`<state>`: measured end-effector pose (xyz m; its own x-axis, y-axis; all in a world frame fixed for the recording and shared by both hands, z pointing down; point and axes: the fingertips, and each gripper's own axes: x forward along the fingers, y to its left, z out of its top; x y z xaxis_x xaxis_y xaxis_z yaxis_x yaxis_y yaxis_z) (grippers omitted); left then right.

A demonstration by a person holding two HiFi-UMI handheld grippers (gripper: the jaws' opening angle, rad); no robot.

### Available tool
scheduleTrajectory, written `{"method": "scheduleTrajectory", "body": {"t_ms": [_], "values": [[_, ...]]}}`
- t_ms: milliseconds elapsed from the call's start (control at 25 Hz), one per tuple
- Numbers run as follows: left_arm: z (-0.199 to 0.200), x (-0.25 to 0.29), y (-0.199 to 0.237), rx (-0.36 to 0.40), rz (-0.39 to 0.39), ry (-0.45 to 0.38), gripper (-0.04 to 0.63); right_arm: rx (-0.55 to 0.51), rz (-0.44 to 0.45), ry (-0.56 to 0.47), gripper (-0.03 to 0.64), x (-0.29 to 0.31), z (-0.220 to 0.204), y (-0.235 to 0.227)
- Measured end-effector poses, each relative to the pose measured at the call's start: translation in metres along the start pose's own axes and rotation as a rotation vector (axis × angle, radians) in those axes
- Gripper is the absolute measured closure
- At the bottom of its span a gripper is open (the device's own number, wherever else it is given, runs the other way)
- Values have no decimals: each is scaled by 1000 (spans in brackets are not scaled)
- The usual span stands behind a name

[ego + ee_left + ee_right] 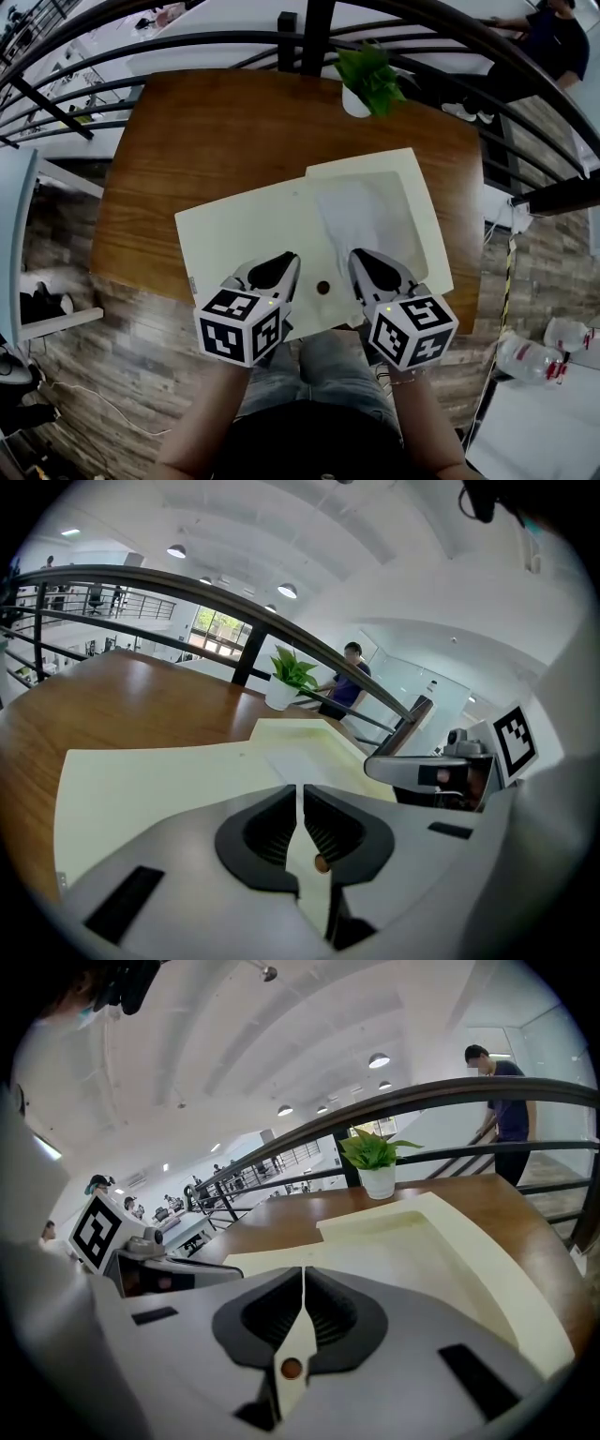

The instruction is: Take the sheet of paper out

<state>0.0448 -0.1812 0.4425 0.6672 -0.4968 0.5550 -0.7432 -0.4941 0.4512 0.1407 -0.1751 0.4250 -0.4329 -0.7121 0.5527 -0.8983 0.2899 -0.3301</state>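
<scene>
- Nearest the lens, the left gripper (292, 259) and right gripper (357, 255) hang over the folder's near edge. Each has its jaws pressed together with nothing between them.
- White sheet of paper (361, 220): thin, flat and slightly greyish. It lies in the right half of the cream folder (244, 230), apparently tucked under a raised border there.
- Progress, by the look of it: nothing has been gripped and the sheet is not yet out. Opening a gripper, pinching a paper edge and sliding the sheet free all appear to remain.
- The folder is matte card spread open and flat, with a small brown round fastener (323, 287) near its front edge, between the two grippers.
- Beneath it sits a glossy brown wooden table (225, 131) with rounded corners.
- At the far edge, a leafy green plant in a white pot (368, 80) stands before dark metal railing (187, 42).
</scene>
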Motion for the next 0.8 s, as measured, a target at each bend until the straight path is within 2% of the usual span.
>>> {"method": "scheduleTrajectory", "body": {"t_ms": [160, 520, 680, 800], "values": [[-4, 11, 2, -32, -7, 12, 560, -13, 2, 44, 588, 10, -4, -10], [-13, 26, 10, -45, 17, 40, 560, -40, -5, 145, 581, 31, -18, -27], [-15, 30, 13, -40, 28, 49, 560, -50, 1, 190, 527, 40, -24, -31], [-16, 34, 17, -35, 45, 54, 560, -68, 1, 225, 521, 45, -30, -35]]}}
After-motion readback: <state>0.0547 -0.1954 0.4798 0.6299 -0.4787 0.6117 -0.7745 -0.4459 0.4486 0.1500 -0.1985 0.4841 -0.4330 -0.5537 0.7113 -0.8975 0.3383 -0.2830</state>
